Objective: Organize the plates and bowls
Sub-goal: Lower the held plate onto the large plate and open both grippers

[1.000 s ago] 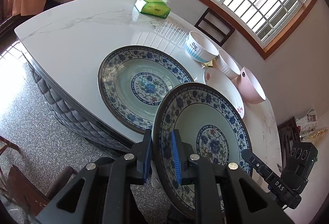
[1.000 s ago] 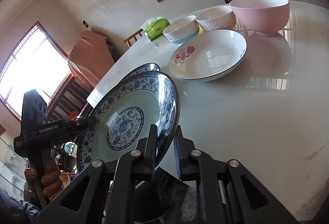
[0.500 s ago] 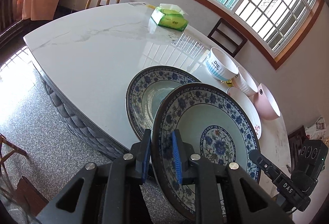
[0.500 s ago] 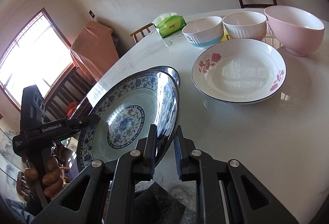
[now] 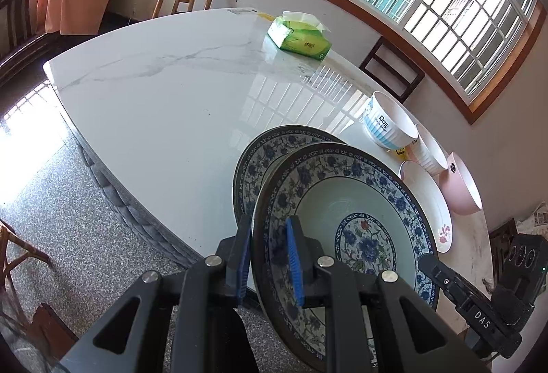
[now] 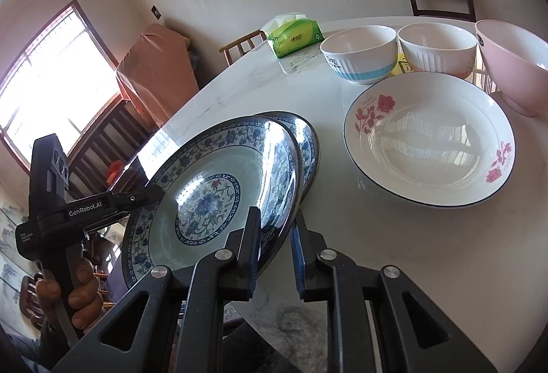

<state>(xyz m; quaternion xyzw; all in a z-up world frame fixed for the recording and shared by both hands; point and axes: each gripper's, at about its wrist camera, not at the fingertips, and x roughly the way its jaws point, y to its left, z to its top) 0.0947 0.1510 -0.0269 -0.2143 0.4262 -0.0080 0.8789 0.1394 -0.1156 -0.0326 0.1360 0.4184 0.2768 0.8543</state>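
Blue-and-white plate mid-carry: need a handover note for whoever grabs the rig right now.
Left gripper: shut on the held plate's rim.
Right gripper: shut on the opposite rim; plate is tilted, over the table edge.
Matching plate lies flat just beyond it.
Rose plate, striped bowl, ribbed bowl and pink bowl sit unstacked.
Done: plate lifted.
Left: probably set it on its twin, then sort the rest.

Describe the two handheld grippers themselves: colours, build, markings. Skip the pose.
Both are matte black plastic with triangular cut-outs, silver pivot bolts and blue ribbed pads on the fingers. The left gripper carries white "GenRobot.AI" lettering and a black sensor block on top; a bare hand grips its handle. The right gripper reads "DAS". No cables show.
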